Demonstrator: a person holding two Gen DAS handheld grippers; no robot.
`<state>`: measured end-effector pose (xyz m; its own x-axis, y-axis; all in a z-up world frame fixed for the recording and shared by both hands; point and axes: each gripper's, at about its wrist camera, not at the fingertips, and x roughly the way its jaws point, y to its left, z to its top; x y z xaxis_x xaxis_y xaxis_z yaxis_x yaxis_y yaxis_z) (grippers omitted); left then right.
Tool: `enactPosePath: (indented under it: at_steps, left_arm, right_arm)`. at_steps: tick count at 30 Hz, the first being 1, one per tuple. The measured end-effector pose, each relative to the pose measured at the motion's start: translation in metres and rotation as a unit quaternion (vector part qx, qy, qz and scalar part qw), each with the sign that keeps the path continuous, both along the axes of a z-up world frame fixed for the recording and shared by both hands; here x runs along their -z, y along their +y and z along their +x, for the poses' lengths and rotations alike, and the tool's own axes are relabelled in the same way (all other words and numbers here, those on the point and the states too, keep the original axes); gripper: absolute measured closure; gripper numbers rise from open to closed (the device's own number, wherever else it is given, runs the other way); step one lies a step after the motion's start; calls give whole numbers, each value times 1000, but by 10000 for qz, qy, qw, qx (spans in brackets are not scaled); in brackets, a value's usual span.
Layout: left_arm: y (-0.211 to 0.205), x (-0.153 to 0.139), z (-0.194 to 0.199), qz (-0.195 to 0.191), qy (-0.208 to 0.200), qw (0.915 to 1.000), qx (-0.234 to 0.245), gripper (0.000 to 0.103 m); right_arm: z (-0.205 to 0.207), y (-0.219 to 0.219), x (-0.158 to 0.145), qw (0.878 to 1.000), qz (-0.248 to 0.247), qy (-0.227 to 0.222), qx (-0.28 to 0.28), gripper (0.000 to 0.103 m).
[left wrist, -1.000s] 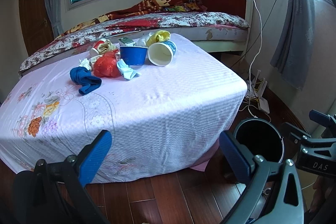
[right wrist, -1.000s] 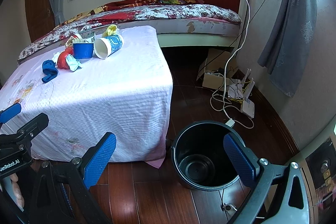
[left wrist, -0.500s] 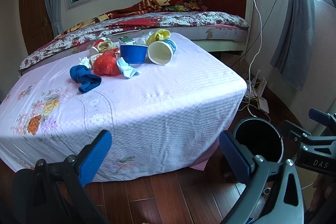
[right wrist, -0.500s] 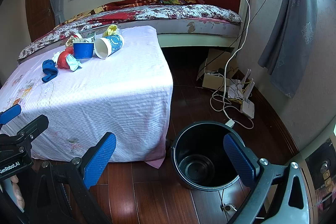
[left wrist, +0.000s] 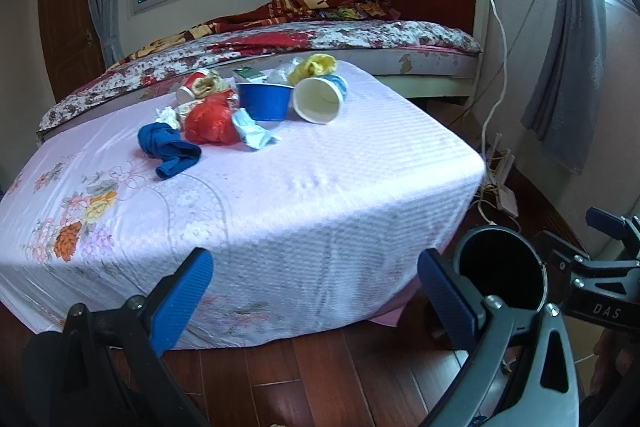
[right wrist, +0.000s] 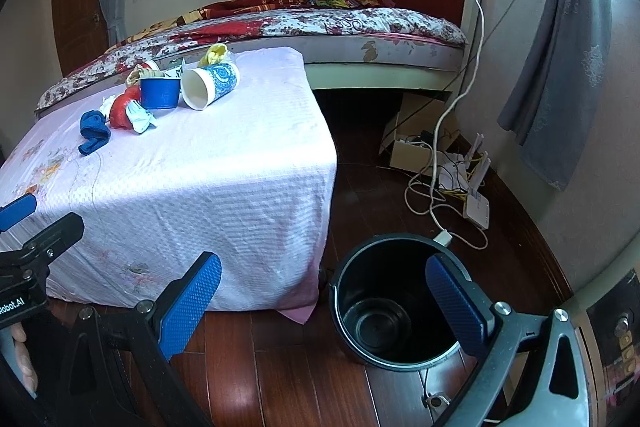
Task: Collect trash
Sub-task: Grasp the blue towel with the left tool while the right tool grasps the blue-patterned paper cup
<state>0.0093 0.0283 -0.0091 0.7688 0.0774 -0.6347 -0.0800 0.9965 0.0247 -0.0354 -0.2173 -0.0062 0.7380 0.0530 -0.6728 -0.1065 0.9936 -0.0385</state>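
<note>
On quilted pink cloth (left wrist: 320,187): crumpled trash heap (left wrist: 224,115); both claws (left wrist: 316,291) (right wrist: 324,295) wide, empty.

- Left wrist: we look from low, near the table (left wrist: 360,187) edge.
- Right wrist: further right, over bin (right wrist: 348,291).
- Both share table, bin, bed (left wrist: 360,39).

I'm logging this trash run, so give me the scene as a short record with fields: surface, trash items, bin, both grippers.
surface: table under a pink floral cloth, beside the bed
trash pile: far end of the cloth; blue bowl, tipped paper cup, red plastic bag, blue rag, yellow wrapper
bin: black bucket on the wood floor off the table's corner, nothing visible inside
left gripper: open, holding nothing
right gripper: open, holding nothing
</note>
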Motion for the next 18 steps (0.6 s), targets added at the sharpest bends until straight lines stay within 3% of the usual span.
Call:
enactPosePath:
  at_steps: [12,16,18]
  left_arm:
    - [77,5,37,-314,100,9986,-425,1]
    - [105,5,55,-353,82,9975,-607,1]
    - [117,5,64,-419,52,9966,-710,1]
  right_arm:
    - [60,55,-3,9976,139,-76,-667,0]
    - [88,80,-6,9962,161,-126,-845,16]
    - [105,93,-6,9956,169,-98,-912,19]
